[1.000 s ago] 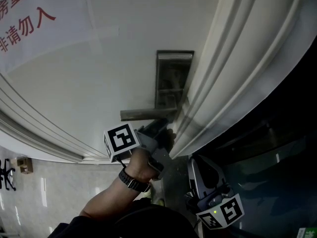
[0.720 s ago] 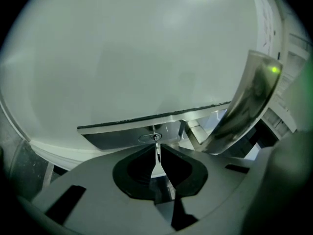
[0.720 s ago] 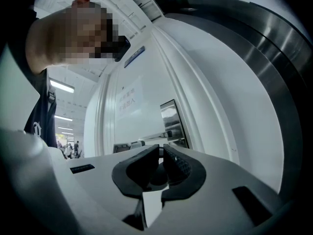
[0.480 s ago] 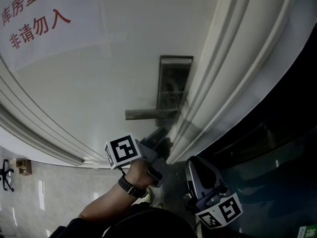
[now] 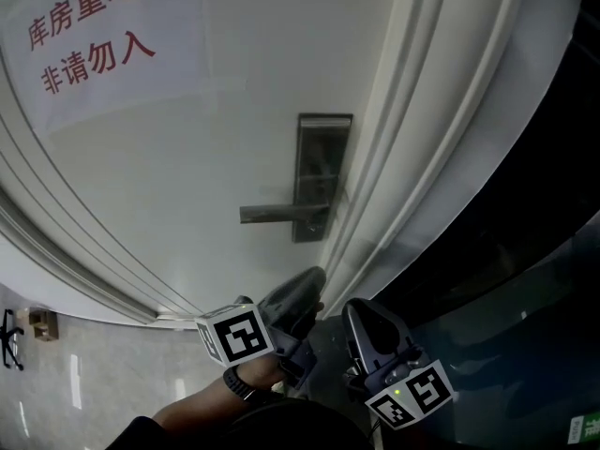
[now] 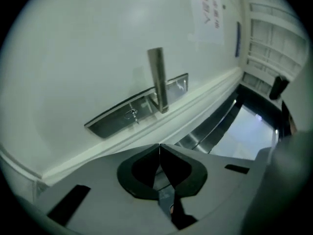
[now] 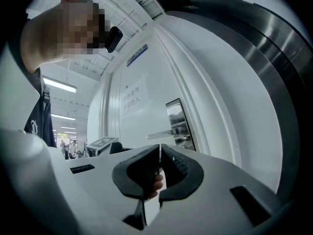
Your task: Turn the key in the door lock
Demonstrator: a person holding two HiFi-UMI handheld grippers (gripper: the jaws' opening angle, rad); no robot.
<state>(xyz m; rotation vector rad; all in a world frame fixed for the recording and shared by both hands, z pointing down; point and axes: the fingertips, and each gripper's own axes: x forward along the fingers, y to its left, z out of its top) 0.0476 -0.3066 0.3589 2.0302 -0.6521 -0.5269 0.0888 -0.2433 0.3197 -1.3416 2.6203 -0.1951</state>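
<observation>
At the lock plate: small silver key (image 6: pixel 131 114) sits in the keyhole of the rectangular brushed-steel plate (image 5: pixel 319 172), just beside the lever's root.
Lever: straight steel handle (image 5: pixel 277 214) points to 9 o'clock, head view.
Door: white panel (image 5: pixel 187 186); red-lettered notice (image 5: pixel 94 36) at 11 o'clock.
Left gripper (image 5: pixel 312 279): jaws pressed together, empty; 6 o'clock of plate, apart from it.
Right gripper (image 5: pixel 356 307): jaws together, nothing held; 5 o'clock of plate.
</observation>
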